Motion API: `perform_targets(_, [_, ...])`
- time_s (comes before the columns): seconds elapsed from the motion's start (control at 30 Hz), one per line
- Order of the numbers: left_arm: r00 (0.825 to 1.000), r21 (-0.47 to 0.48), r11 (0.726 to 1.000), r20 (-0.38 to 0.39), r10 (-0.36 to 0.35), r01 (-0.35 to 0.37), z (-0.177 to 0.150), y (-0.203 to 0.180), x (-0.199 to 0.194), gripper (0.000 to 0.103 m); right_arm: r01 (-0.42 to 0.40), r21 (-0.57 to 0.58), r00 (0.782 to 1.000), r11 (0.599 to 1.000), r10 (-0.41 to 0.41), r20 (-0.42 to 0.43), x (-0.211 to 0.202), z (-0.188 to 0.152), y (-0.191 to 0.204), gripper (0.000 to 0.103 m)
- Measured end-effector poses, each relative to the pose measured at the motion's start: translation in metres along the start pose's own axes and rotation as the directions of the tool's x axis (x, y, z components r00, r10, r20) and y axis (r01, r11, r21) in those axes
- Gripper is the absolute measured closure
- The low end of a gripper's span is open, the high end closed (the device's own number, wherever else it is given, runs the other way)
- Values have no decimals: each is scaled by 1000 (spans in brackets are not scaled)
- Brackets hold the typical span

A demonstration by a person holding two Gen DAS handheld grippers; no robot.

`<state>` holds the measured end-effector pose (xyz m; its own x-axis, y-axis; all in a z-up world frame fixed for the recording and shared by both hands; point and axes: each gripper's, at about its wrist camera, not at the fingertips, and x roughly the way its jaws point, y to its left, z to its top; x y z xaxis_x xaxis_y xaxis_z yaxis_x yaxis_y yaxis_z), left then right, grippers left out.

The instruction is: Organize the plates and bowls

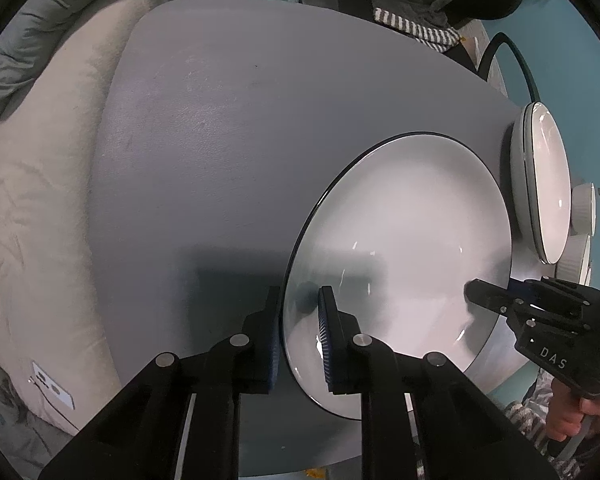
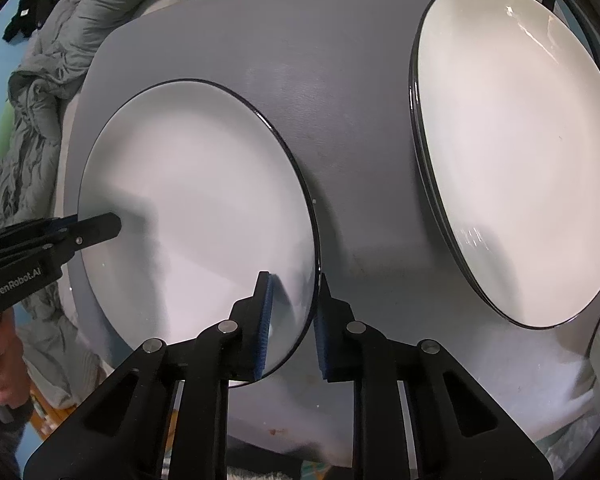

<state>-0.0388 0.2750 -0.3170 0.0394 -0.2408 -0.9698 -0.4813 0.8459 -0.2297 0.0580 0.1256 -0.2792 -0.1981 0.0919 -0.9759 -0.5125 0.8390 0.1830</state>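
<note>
A large white plate with a dark rim lies on the grey table. My left gripper has its two fingers astride the plate's left rim, one above and one below. My right gripper has its fingers astride the plate's right rim in the same way. Both hold the plate by its edge. A stack of like white plates sits to the right; it also shows in the left wrist view. The right gripper also shows in the left wrist view.
White ribbed bowls stand behind the plate stack at the table's right edge. A beige cushion and a grey quilt lie past the table's left side. A striped cloth lies at the far edge.
</note>
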Motion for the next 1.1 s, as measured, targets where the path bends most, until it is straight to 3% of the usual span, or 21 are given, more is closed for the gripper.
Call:
perform_targets(0.67, [999,-5,999,22,39,-39,11,-27,-21,85,-6,-37,1000,999,6,-1,-20,-5,7,86])
perform_targets(0.7, [999,-3,999,25,40,-40,11,-28,-24,85,-5,-41,1000,999,6,29,-21,-4,7,86])
perform_targets(1.1, [994,67,994,83,76,-82,20,-73,-50,85,-31,-41,998,999,33,51,-49,2,-7,86])
